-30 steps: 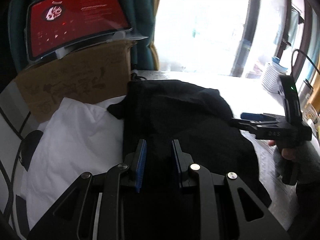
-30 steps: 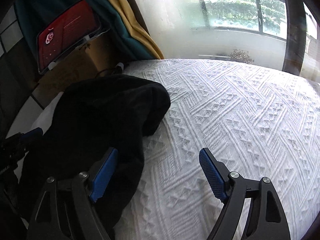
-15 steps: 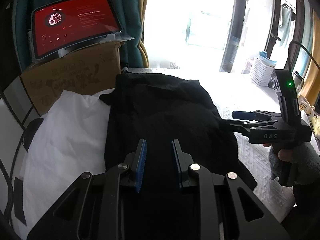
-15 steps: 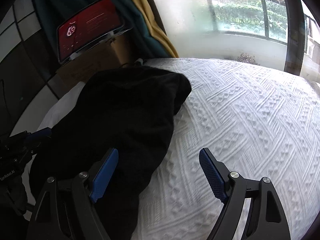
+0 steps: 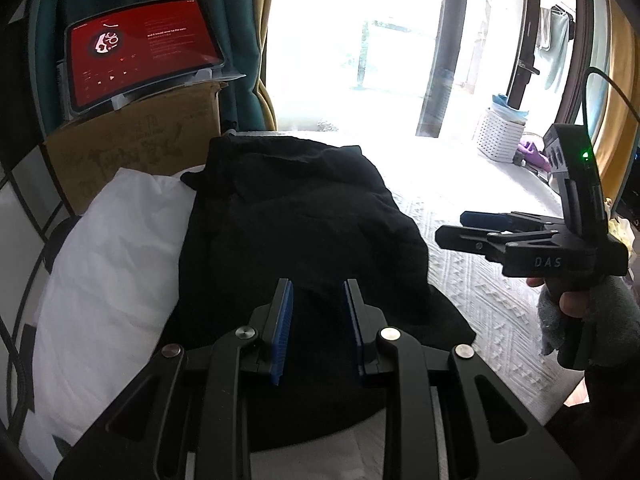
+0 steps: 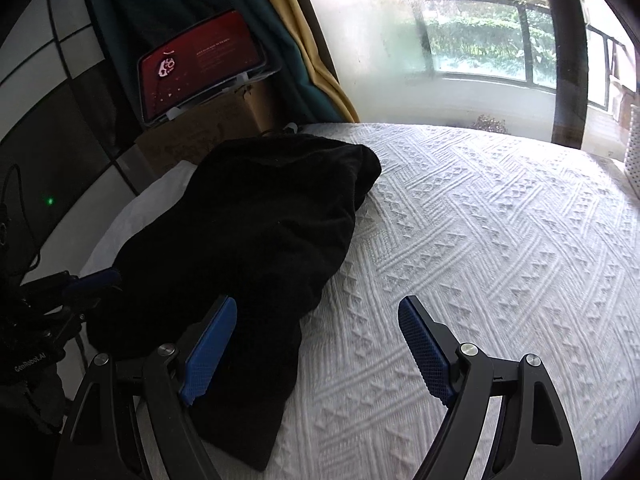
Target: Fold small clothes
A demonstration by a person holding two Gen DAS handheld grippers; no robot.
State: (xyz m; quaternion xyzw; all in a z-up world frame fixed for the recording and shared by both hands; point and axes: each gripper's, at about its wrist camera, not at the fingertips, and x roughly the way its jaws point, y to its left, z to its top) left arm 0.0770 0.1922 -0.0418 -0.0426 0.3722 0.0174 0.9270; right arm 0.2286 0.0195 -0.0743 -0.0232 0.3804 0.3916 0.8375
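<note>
Left wrist view: the black cloth (image 5: 296, 240) lies in a lump on the bed (image 5: 492, 280), near its left edge, partly over a white pillow (image 5: 108, 248). The left gripper (image 5: 318, 324) hangs above it, jaws a little apart, holding nothing. The right gripper (image 5: 452, 226) waits beside the cloth.

Right wrist view: the right gripper (image 6: 316, 348) is wide open and empty, over the cloth's (image 6: 248, 232) near edge. It seems best to grab one thin edge each and pull the cloth flat onto the bare bed (image 6: 500, 240) first.

My left gripper (image 5: 316, 320) fingers slightly parted above the black garment (image 5: 296, 232), white pillow (image 5: 104, 248) beside it, my right gripper (image 5: 472, 226) off right over the bedspread (image 5: 500, 304)
</note>
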